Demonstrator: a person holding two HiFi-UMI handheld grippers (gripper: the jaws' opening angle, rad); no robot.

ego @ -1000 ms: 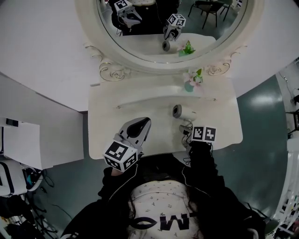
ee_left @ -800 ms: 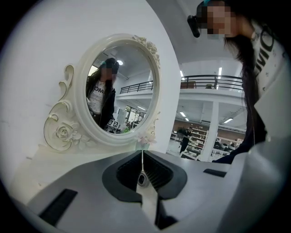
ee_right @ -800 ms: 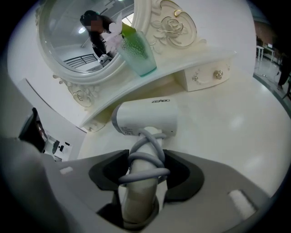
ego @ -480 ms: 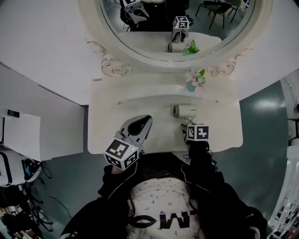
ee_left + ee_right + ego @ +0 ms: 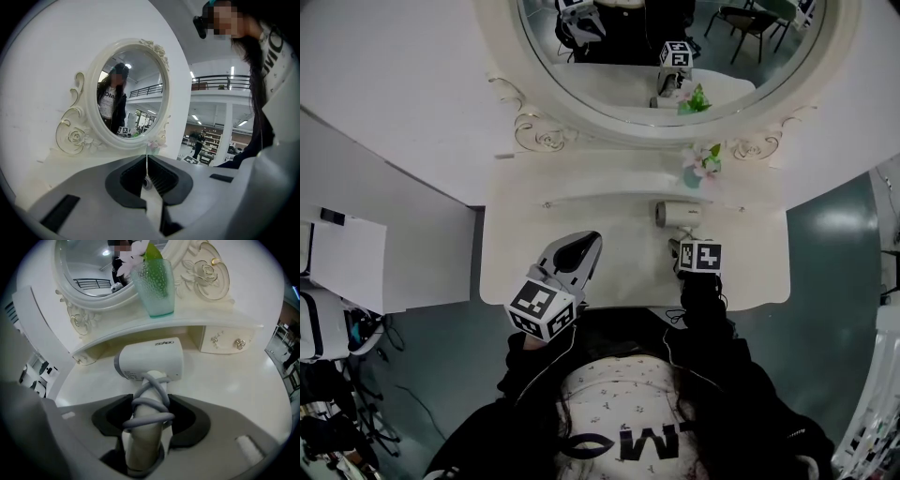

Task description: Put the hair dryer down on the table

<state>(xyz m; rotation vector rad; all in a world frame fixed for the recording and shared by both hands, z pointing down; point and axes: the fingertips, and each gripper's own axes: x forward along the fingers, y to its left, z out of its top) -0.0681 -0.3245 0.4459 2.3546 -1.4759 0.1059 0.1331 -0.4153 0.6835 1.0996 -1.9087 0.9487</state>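
Observation:
The white hair dryer (image 5: 152,359) has its grey cord wound round the handle (image 5: 146,427). My right gripper (image 5: 147,406) is shut on that handle, one jaw on each side. The barrel lies crosswise just over the white dressing table (image 5: 225,380), in front of the low shelf; whether it touches the top I cannot tell. From the head view the hair dryer (image 5: 675,214) is at the table's right middle, with the right gripper (image 5: 682,246) just behind it. My left gripper (image 5: 584,248) hovers at the table's front left, shut and empty; its jaws (image 5: 146,161) meet.
A green glass vase with flowers (image 5: 156,284) stands on the shelf (image 5: 187,322) right behind the dryer. Under the shelf is a small drawer with knobs (image 5: 225,341). The oval mirror (image 5: 675,56) rises at the back. The table's front edge (image 5: 581,305) is by my body.
The right gripper has carried the hair dryer a little farther back toward the shelf. The left gripper has stayed where it was. My head view has shifted slightly.

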